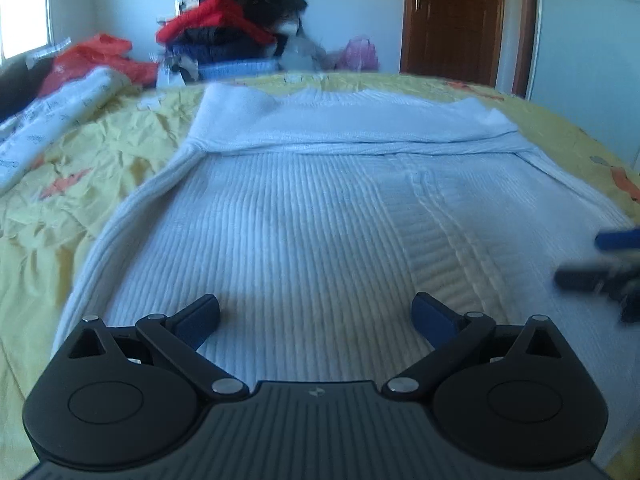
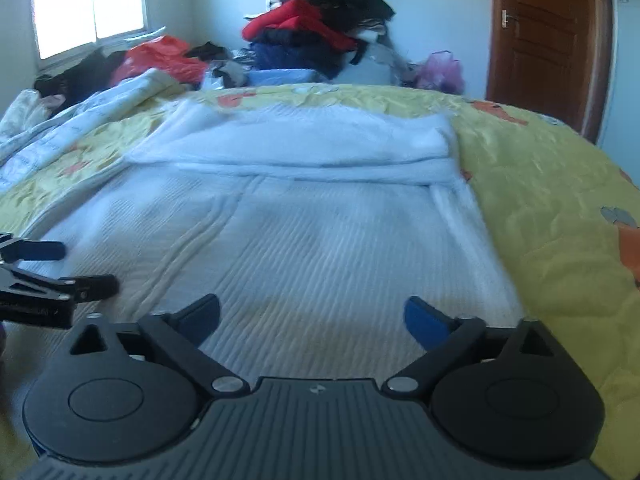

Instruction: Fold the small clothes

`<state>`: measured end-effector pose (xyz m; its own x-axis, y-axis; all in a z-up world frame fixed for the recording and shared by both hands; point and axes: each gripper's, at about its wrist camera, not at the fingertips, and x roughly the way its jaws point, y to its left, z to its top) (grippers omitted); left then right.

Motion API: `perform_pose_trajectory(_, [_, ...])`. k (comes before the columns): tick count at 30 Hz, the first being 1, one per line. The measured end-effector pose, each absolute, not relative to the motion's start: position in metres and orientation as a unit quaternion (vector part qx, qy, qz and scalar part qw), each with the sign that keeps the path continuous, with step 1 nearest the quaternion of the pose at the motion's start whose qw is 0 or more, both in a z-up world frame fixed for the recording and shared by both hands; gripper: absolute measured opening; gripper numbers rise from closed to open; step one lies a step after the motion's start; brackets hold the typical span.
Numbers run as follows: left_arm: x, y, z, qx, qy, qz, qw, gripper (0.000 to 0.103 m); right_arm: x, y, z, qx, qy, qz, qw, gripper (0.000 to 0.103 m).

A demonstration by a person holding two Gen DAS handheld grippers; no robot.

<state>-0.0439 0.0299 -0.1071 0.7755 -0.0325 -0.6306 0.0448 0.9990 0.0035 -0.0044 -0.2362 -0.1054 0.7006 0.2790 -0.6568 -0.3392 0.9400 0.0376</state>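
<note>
A white ribbed knit sweater lies flat on the yellow bedspread, its far part folded over into a thick band. My left gripper hovers over the near left part of the sweater, open, with nothing between its blue pads. In the right wrist view the same sweater fills the middle, and my right gripper stands wide open over its near right part, empty. Each gripper shows in the other's view: the right one at the right edge, the left one at the left edge.
A tall pile of dark, red and blue clothes stands beyond the bed's far edge. A red plastic bag and a rolled pale quilt lie at the far left. A brown door is at the back right.
</note>
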Motion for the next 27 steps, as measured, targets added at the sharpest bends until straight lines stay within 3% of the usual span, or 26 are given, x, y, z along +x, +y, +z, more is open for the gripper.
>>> perform_pose_trajectory(8, [-0.081, 0.021, -0.106, 0.017, 0.333, -0.001, 0.943, 0.103, -0.026, -0.236, -0.109, -0.054, 0.323, 0.16, 0.931, 0.103])
perform_pose_trajectory(27, [-0.078, 0.022, -0.109, 0.009, 0.332, 0.001, 0.943, 0.103, -0.026, -0.234, -0.114, -0.055, 0.321, 0.164, 0.931, 0.101])
